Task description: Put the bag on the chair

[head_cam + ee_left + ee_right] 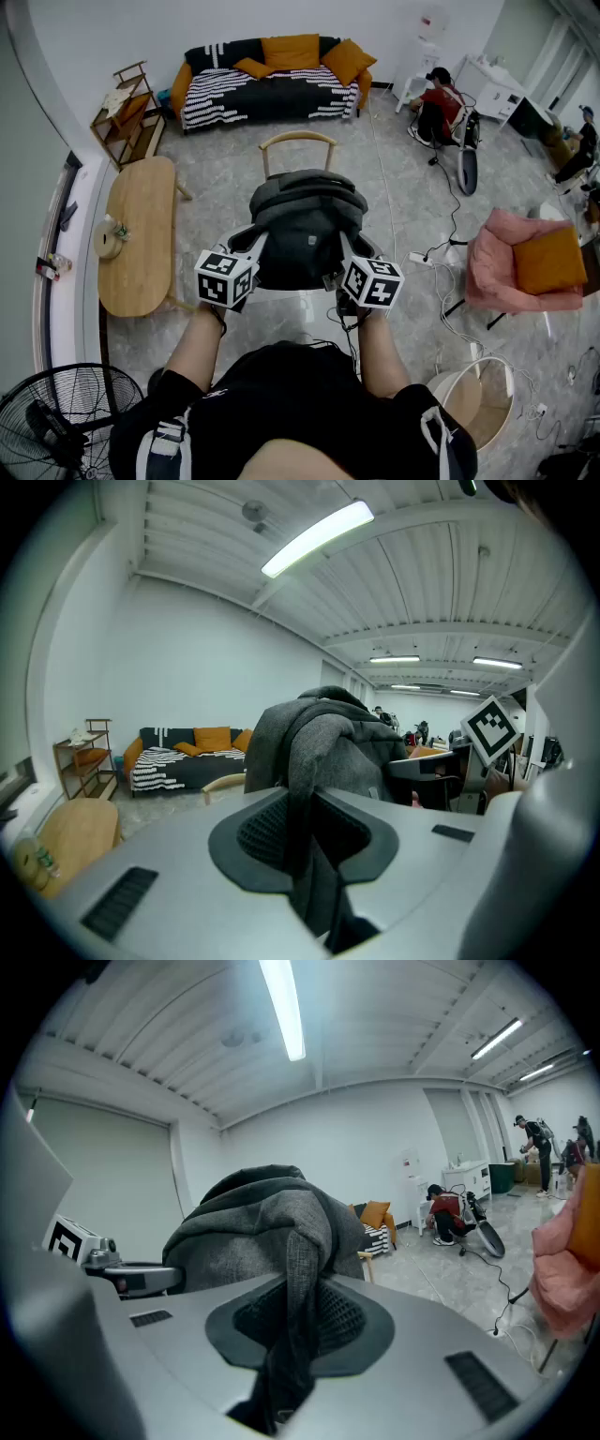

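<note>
**Left claw**: closed on a band of grey strap webbing, pinched flat between the ribbed pads.

**Bag**: grey fabric backpack, held in the air between the two claws, above the floor and in front of the chair. It touches nothing else that can be seen.
- Handling, as judged: soft and slumping, so it will not hold its shape. The woven cloth is not slippery and it does not look fragile. Weight is probably moderate, since the body hangs full.
- Best hold: the straps, one on each side as now, which keeps it level. Thin webbing may creep through the pads if it swings.

**Chair**: wooden, with a curved backrest, beyond the bag. Its seat is hidden behind the bag.

**Right claw**: closed on the other strap, with the webbing running down between its pads.
</note>
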`<state>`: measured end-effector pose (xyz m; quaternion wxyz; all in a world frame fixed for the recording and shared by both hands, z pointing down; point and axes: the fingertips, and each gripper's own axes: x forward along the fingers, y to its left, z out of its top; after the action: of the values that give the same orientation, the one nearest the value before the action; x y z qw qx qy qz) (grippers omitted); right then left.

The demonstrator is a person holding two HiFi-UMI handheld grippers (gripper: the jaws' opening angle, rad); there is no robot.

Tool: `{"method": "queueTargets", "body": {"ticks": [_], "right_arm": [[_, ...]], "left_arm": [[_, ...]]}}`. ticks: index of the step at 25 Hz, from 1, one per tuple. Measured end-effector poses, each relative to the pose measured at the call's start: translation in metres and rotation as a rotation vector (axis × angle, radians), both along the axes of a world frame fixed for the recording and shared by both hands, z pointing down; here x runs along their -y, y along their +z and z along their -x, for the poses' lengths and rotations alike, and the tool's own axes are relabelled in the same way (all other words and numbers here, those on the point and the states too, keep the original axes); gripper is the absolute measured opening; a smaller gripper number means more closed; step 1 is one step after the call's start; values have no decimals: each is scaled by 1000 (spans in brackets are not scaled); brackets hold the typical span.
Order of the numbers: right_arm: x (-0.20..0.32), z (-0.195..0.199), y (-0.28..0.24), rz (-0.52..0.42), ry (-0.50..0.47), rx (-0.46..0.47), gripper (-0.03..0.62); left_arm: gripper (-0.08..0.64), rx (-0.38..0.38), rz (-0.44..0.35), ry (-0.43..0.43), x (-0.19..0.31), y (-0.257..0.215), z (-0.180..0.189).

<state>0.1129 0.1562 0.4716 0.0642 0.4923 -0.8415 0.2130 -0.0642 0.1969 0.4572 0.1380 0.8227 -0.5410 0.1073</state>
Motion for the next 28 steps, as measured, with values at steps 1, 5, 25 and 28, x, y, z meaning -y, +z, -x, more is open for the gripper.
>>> {"method": "queueTargets", "body": {"ticks": [1, 5, 25, 28], "right_arm": [[-9, 3, -2, -2, 3, 3, 80], [-40, 9, -6, 6, 6, 14, 81], [-35, 11, -2, 30, 3, -2, 84], [-13, -2, -8, 12, -16, 4, 83]], "left_arm": [[75, 0, -3, 2, -8, -2, 3], [75, -6, -8, 13, -38, -5, 11], [78, -40, 21, 16, -32, -2, 13], [78, -30, 7, 0, -11, -9, -1]]}}
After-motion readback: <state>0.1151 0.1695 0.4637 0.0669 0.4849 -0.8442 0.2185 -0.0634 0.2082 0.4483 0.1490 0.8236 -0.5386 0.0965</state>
